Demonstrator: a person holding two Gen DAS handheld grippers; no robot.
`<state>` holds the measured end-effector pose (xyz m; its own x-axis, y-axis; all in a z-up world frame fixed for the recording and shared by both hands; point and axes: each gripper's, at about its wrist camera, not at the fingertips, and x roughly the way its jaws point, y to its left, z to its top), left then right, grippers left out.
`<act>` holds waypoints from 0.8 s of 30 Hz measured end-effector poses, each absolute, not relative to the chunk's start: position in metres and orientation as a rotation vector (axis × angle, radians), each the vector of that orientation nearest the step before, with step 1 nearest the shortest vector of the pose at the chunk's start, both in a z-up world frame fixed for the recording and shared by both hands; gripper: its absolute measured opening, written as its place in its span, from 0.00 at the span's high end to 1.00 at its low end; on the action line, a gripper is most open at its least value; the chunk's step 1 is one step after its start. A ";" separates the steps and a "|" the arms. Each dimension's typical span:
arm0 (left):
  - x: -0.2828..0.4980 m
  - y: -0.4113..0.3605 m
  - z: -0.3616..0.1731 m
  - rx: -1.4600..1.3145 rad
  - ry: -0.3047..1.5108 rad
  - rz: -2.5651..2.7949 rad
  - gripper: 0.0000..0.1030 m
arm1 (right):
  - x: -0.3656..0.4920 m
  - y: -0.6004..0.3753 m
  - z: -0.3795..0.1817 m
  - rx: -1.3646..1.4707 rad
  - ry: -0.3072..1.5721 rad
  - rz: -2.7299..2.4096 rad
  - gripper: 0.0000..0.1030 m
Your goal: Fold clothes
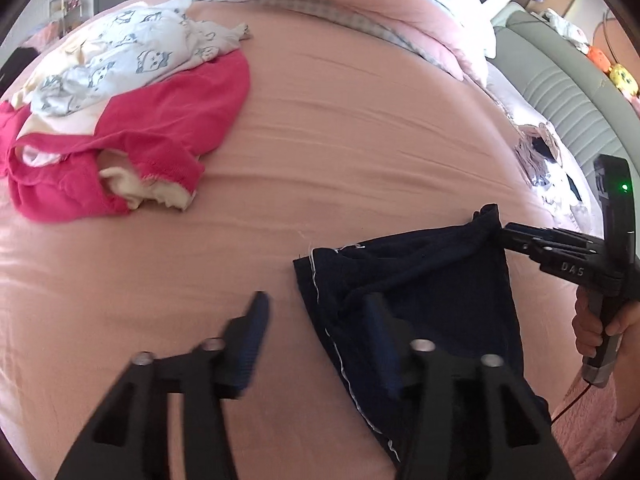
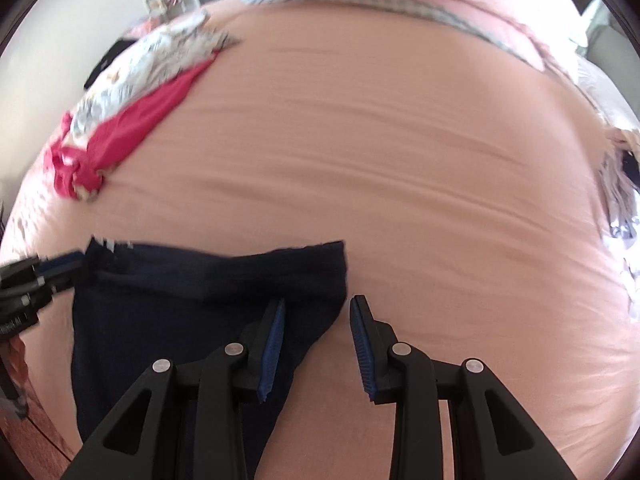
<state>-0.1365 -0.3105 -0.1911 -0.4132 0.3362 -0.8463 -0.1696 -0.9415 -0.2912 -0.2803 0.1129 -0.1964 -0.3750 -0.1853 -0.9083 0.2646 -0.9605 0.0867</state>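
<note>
Left wrist view. The left gripper (image 1: 318, 332) stands released, its jaws well apart. One finger hangs over the bare pink bed sheet (image 1: 340, 140), the other over the near edge of the navy garment (image 1: 424, 280), and neither pad presses on cloth. The garment lies flat on the sheet as a rough rectangle, its white-stitched seam facing the gripper. At its far corner sits the tip of the right gripper (image 1: 502, 234), carried by a hand (image 1: 596, 328). From this side its grip cannot be judged. Well apart, at the upper left, a magenta garment (image 1: 160, 120) and a printed white garment (image 1: 120, 52) lie in a loose pile, seemingly awaiting their turn.

Right wrist view. The right gripper (image 2: 318, 316) is also unclenched. One finger is above the navy garment's edge, the other above the sheet, with nothing pinched between them. The left gripper's tip shows at the garment's opposite upper corner, blurred.

Step in hand, as a judgement: a fold of the navy piece has been laid down and let go. The next move probably calls for closing on two edge points and carrying them across evenly, or shifting the piece aside.

Containers: no basket, box or drawer shows in either view. All clothes rest directly on the sheet.
</note>
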 end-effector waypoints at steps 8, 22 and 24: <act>-0.073 -0.267 -0.165 -1.482 -0.319 2.376 0.52 | -0.215 0.134 -0.177 1.589 -0.144 -2.210 0.68; 0.021 -0.230 -0.205 -1.669 -0.305 2.343 0.52 | -0.097 0.123 -0.196 1.619 -0.039 -2.227 0.68; 0.028 -0.229 -0.202 -1.647 -0.326 2.344 0.52 | -0.093 0.127 -0.201 1.632 -0.056 -2.230 0.68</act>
